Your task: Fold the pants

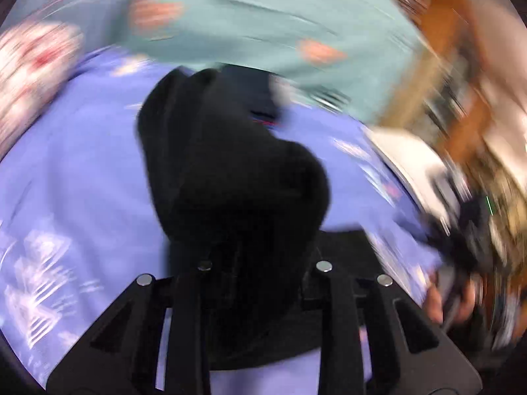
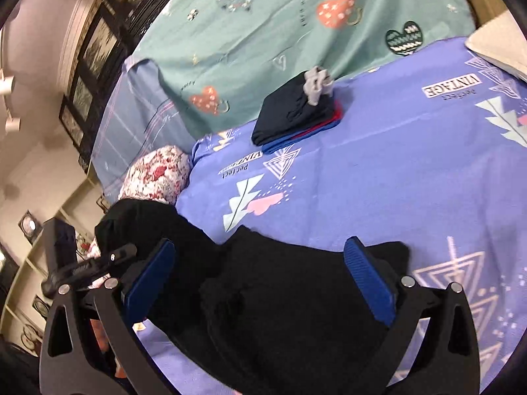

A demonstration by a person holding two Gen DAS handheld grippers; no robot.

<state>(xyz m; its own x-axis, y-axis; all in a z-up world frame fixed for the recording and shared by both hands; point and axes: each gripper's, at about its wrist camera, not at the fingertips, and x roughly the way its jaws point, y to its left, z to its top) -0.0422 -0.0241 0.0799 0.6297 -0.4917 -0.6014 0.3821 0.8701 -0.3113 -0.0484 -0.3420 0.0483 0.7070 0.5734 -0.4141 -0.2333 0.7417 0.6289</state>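
Observation:
The black pants [image 2: 280, 296] lie bunched on the purple bedsheet [image 2: 395, 164]. My right gripper [image 2: 260, 243] is open, its blue pads [image 2: 151, 283] apart on either side of the cloth without pressing it. In the blurred left wrist view, a fold of the black pants [image 1: 230, 171] rises out of my left gripper [image 1: 260, 250] and covers its fingertips; the jaws look shut on it. In the right wrist view the left gripper [image 2: 92, 263] appears at the left edge, lifting one end of the pants. The right gripper [image 1: 461, 247], with a hand behind it, shows blurred at the right of the left wrist view.
A folded stack of dark, red and blue clothes [image 2: 296, 115] with a grey item [image 2: 316, 87] on top sits farther back on the bed. A green heart-print sheet [image 2: 263, 33] lies behind it. A floral pillow [image 2: 154, 174] is at the left, with shelves beyond.

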